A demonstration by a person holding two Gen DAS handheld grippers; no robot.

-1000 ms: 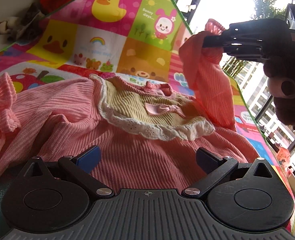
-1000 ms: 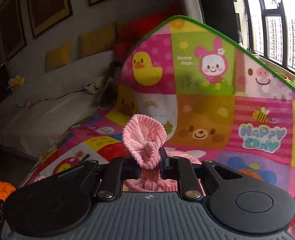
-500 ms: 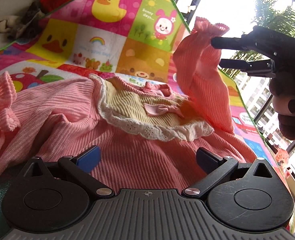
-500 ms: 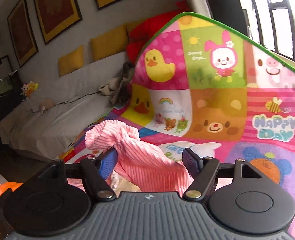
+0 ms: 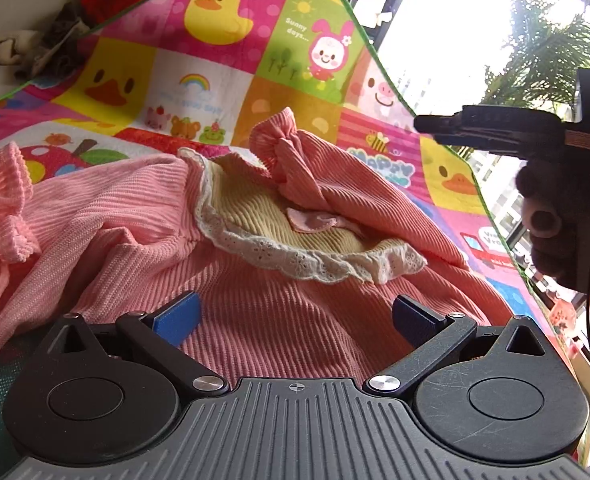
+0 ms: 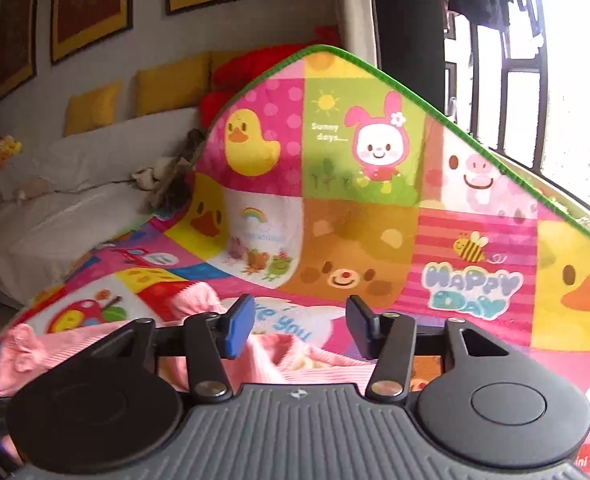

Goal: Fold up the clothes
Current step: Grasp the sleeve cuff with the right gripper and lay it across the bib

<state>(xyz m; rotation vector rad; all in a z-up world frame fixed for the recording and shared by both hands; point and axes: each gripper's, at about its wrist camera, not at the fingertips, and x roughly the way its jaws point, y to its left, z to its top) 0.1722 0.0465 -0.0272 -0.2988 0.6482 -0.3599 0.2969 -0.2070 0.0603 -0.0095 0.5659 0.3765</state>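
A pink ribbed baby top (image 5: 143, 248) with a yellow bib panel and white lace trim (image 5: 295, 256) lies on a colourful play mat (image 5: 199, 80). Its right sleeve (image 5: 327, 184) is folded over the chest, with the ruffled cuff near the collar. The left sleeve cuff (image 5: 3, 208) lies at the far left. My left gripper (image 5: 295, 316) is open and empty over the lower hem. My right gripper (image 6: 301, 330) is open and empty above the top (image 6: 95, 344); it also shows in the left wrist view (image 5: 491, 128), raised at the right.
The play mat (image 6: 375, 220) rises against a sofa with a grey cover (image 6: 55, 208) and yellow cushions (image 6: 91, 108). Windows (image 6: 535, 80) are at the right. Small plush toys (image 5: 7, 46) lie on the sofa at the left.
The right gripper opened and let go of the right sleeve, which dropped across the chest of the top. The right gripper then pulled back to the right. The left gripper stayed still.
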